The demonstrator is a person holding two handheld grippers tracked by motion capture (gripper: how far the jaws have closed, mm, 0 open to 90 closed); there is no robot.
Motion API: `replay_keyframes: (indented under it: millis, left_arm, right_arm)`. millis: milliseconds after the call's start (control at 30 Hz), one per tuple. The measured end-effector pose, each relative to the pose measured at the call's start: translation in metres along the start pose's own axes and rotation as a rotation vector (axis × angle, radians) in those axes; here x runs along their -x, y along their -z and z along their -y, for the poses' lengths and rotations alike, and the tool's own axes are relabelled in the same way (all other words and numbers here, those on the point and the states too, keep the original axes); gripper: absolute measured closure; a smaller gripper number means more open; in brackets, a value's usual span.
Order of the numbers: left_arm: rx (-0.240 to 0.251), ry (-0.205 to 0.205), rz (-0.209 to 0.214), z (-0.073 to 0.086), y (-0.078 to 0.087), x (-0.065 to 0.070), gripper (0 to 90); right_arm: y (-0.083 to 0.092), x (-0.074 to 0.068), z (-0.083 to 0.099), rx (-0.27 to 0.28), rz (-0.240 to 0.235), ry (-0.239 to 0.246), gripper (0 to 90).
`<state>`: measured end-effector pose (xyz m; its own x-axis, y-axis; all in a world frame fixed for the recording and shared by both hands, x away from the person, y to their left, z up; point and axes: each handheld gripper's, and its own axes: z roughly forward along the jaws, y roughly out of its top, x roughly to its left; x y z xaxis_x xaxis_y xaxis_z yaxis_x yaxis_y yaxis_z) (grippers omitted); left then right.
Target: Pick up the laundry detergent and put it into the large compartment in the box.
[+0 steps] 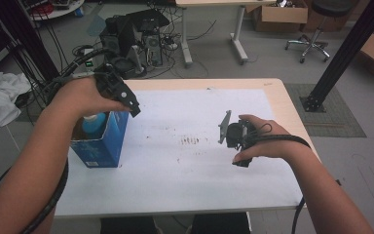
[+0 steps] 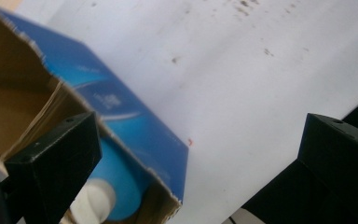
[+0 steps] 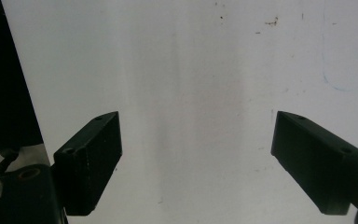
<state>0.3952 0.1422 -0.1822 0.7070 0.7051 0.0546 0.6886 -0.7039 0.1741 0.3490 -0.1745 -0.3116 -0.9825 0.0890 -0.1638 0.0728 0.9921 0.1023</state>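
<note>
The person's forearms come in low, the left gripper (image 1: 119, 92) hovering with jaws spread and empty above the blue box (image 1: 102, 139) where a blue bottle (image 1: 93, 124) stands, the right gripper (image 1: 236, 136) likewise released over the bare table (image 1: 185, 185); I judge nothing grasped yet.

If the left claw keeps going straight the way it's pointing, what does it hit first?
Probably the blue box: the left claw, jaws open, straddles its torn top corner, with a blue bottle just inside. Depth is unclear, so it might instead slide past to the white tabletop.

Black blocky tongs (image 3: 196, 163), screw holes, trailing cables.
</note>
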Motion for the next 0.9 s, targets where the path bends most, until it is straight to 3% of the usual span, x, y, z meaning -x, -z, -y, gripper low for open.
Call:
replay_keyframes:
  millis: [133,300,500,733,900]
  left_arm:
    - [0.025,-0.095,0.030,-0.002,-0.002,0.007,0.1]
    - [0.016,-0.199,0.070,-0.005,-0.007,0.018,0.1]
    - [-0.031,-0.302,0.096,-0.008,-0.014,0.035,0.1]
    - [-0.068,-0.488,0.130,-0.007,-0.026,0.064,0.1]
    - [-0.094,-0.559,0.133,-0.006,-0.035,0.074,0.1]
  right_arm:
    - [0.000,0.001,0.000,-0.004,-0.002,0.001,16.2]
    - [0.000,0.003,-0.002,-0.008,-0.004,0.001,16.2]
    - [0.001,0.005,-0.004,-0.014,-0.008,0.008,16.2]
    - [0.003,0.010,-0.006,-0.028,-0.009,0.014,16.2]
    - [0.006,0.014,-0.008,-0.025,-0.005,0.026,16.2]
